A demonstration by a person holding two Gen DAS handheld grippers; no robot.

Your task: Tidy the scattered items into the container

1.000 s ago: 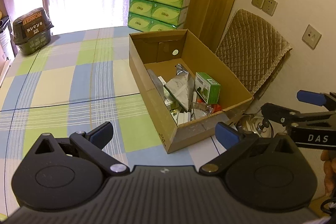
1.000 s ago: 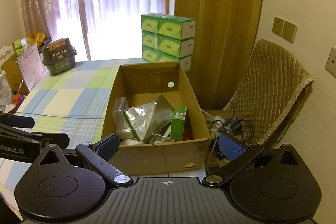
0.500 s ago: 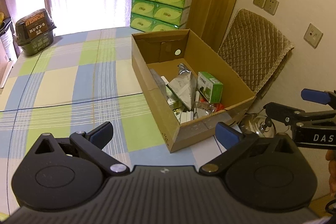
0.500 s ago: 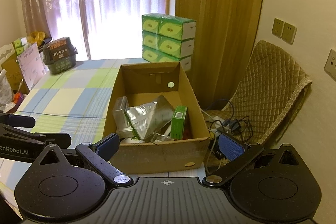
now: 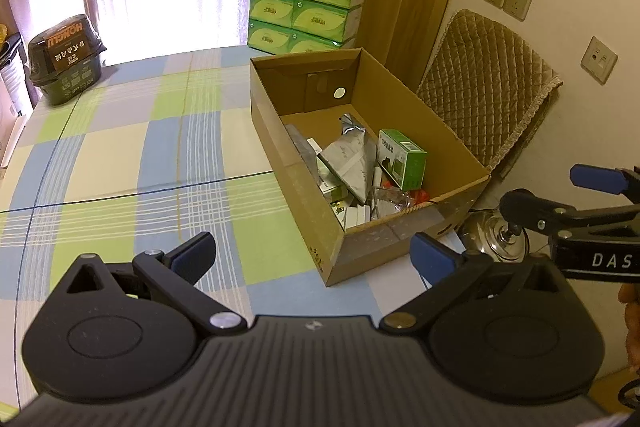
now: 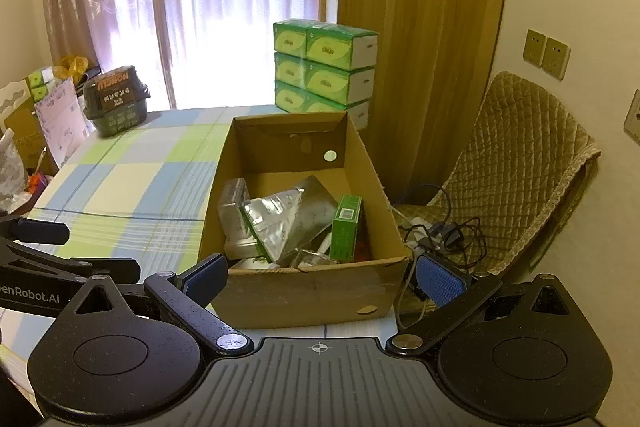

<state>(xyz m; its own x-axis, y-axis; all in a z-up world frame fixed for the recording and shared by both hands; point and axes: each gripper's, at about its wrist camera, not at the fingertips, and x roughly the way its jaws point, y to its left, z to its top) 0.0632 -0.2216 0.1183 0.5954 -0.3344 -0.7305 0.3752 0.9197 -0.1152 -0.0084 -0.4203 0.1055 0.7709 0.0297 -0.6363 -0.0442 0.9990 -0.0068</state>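
**Box loaded, both grippers empty**

Landmark: the cardboard box (image 6: pixel 304 291), sitting at the right edge of the bench (image 5: pixel 120 163), which has a checked blue/green/cream cloth.

- Left gripper (image 5: pixel 312 259): jaws spread wide, nothing between them, hanging over the bench just short of the box's near corner.
- Right gripper (image 6: pixel 320 277): jaws also spread, empty, facing the box's near wall.
- Items are inside the box, piled toward its near end: silver foil pouch (image 6: pixel 280 223), small green carton (image 6: pixel 347 227) standing on edge to the right of the pouch, grey pack (image 6: pixel 234 203) against the left wall, plus white and clear-plastic bits I can't identify.
- Bench left of the box looks bare, no loose items visible. My read: task is about done.

Handling, judged by looks:
- Pouch: light, crinkly, slick film. Pinch at a flat seam edge, not the belly.
- Carton: light, stiff paperboard, crushable. Grip across the two broad faces.
- Box: corrugated, open top, rigid walls, matte. Take it by a wall rim if it needs shifting.

Beyond the box: stacked green tissue packs (image 5: pixel 304 11). Far left corner of the bench: dark tub (image 5: pixel 66 59). To the box's right: quilted chair (image 6: pixel 516 163).
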